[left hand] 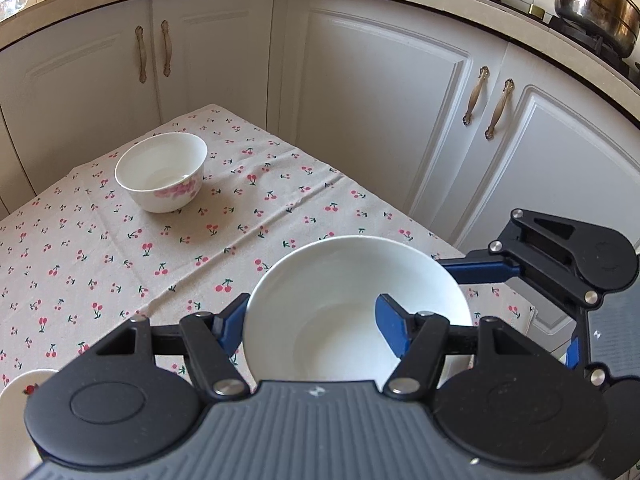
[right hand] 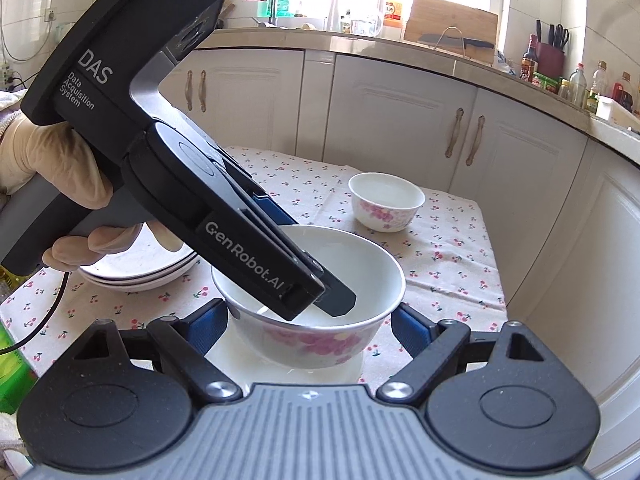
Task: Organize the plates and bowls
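A white bowl with pink flowers (right hand: 316, 340) sits between both grippers, above the near right part of the cherry-print tablecloth (left hand: 120, 264). My left gripper (left hand: 312, 314) is shut on the bowl's near wall, with one blue pad inside and the other outside. My right gripper (right hand: 312, 328) spans the bowl (left hand: 352, 280) lower down, and its pads lie against the two sides. A second flowered bowl (left hand: 160, 172) stands upright alone near the far end of the cloth (right hand: 386, 202). Something white shows just under the held bowl; I cannot tell what it is.
A stack of white plates (right hand: 140, 276) lies on the cloth beside a gloved hand (right hand: 48, 168). Another plate's edge (left hand: 16, 404) shows at the lower left. White cabinet doors (left hand: 380, 92) stand close behind the table. A steel pot (left hand: 600, 8) stands on the stove.
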Motion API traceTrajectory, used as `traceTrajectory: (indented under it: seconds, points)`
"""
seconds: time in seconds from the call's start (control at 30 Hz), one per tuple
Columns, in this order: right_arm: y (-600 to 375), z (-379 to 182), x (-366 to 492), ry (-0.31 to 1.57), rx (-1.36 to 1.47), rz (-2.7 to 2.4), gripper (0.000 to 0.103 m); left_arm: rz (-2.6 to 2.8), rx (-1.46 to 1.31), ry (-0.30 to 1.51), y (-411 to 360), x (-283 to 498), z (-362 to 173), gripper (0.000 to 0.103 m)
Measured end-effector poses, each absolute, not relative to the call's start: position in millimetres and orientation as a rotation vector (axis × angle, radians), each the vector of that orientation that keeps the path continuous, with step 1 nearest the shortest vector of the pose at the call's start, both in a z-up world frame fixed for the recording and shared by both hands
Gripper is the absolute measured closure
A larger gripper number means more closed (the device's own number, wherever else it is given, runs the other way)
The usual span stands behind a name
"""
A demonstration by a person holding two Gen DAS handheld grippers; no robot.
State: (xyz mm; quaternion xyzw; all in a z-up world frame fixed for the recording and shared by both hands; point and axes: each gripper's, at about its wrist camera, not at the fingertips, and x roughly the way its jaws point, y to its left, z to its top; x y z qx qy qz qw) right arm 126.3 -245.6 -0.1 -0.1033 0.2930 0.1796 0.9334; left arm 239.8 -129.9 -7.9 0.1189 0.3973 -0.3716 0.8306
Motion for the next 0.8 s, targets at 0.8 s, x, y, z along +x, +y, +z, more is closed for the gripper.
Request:
traceTrajectory:
  seconds: [0.8]
  points:
    - [-242,-28,130,0.678,-0.202,0.396,0.011,-0.797,0.262,0.883,-128,237,-29,0.036]
